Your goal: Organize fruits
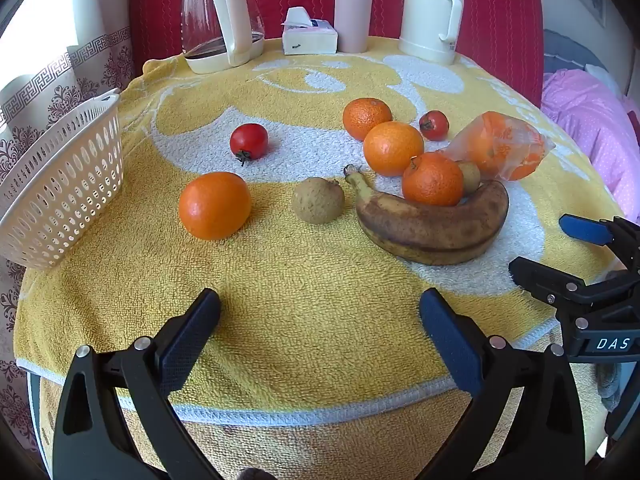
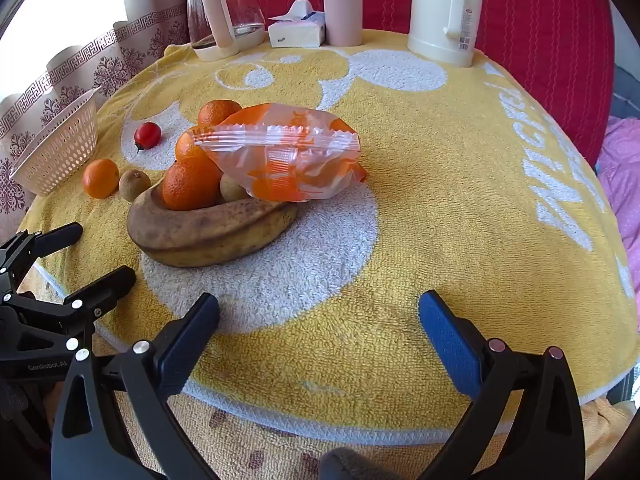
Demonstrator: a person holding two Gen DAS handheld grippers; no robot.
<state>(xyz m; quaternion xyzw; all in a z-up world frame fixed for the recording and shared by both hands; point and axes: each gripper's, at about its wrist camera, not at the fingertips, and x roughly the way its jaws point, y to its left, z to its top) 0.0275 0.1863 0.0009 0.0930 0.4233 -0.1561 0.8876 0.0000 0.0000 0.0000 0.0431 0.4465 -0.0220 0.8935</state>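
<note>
- White slotted basket [image 1: 68, 176] sits at the far left edge of the table [image 1: 304, 320], partly overhanging the towel; it looks tipped outward. Judged risk: a fruit dropped on its near rim could tilt it off the edge.
- Left tool [image 1: 320, 336] hovers low over the near towel, jaws spread wide, holding nothing. Open room ahead of it: bare yellow terry up to the fruit.
- Lone orange [image 1: 215, 205] lies nearest the basket, well clear of neighbours; easiest first pick. Round, so it may roll if nudged off-centre.
- Large tomato [image 1: 249, 141] behind it, apart from everything. Soft; hard squeezing could bruise it.
- Kiwi [image 1: 318, 200] just beside the banana's stem end.
- Banana [image 1: 432, 226], overripe and brown, curls around a tangerine [image 1: 433, 179] and a second small kiwi. Lifting the banana first would likely set these rolling.
- Two more oranges [image 1: 394, 148] and a small tomato [image 1: 434, 125] cluster behind, touching or nearly so; tight gaps for jaws.
- Plastic snack bag [image 2: 280, 156] leans on the pile; slippery, could snag a finger.
- Right tool [image 2: 320, 336] also gapes wide and empty, near the front edge. Right half of the table is bare: ample swing room.
- Kettle, tissue box, flask and jug line the back edge, well away.
</note>
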